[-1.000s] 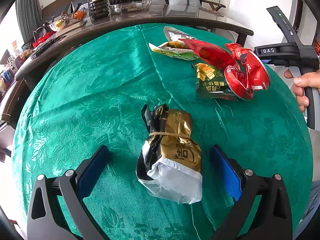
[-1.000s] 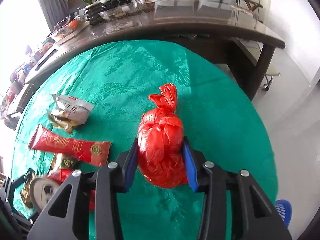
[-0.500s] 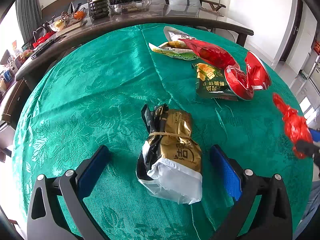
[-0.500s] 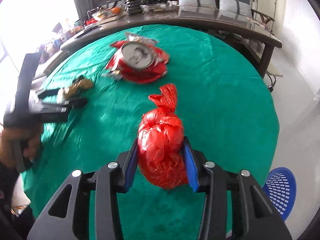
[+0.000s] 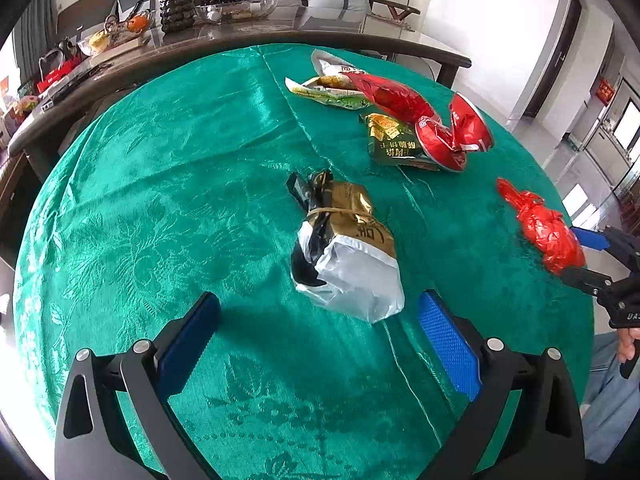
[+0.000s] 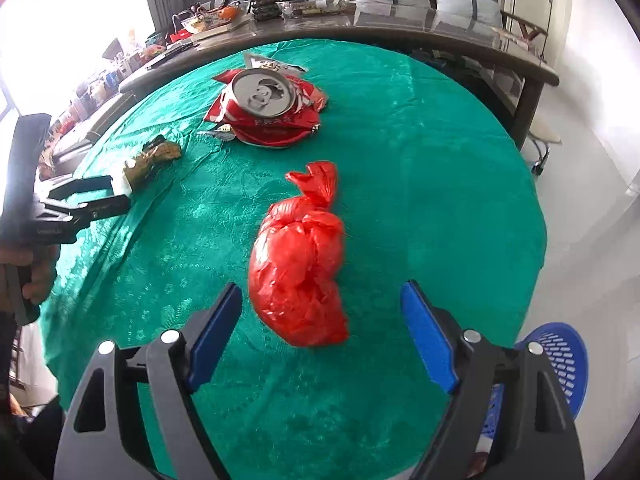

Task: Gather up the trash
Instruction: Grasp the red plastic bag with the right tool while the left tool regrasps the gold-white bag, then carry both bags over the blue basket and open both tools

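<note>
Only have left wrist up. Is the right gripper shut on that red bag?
Observer: No, the right gripper is wide open; the red bag lies between its pads, touching neither.
Operator: Any bin nearby? None in my view.
Observer: Yes, a blue perforated basket shows below the table edge, beside the gripper's right-hand finger.
Operator: Is the bag over the basket?
Observer: No, it is over the green tablecloth, left of the basket.
</note>
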The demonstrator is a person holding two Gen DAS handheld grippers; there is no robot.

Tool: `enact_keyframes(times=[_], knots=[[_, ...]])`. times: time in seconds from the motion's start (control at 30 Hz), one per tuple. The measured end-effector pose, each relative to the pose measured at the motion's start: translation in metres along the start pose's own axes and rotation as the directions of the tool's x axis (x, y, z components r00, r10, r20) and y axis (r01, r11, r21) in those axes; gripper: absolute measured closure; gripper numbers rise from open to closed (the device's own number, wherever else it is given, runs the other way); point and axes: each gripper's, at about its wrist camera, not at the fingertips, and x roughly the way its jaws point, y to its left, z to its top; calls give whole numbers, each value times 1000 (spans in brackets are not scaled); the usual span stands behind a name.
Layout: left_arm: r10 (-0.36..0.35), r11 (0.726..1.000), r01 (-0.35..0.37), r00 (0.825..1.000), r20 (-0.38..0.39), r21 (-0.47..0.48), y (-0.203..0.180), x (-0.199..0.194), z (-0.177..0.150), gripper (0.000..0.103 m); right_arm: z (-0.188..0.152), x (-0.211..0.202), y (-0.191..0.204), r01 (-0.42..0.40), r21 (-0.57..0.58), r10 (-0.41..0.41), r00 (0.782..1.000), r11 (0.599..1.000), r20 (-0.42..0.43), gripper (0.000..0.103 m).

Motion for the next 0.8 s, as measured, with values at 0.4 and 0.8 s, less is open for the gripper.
enact_keyframes(times=[0.4, 0.8], knots=[[19, 1000, -18, 998, -61, 26, -11, 21, 34, 16, 35, 14, 10, -34, -38, 29, 990, 999, -139, 24], [0, 999, 2, 999, -35, 51, -22, 3, 22, 60, 33, -1, -2, -78, 13, 79, 992, 997, -100, 60]])
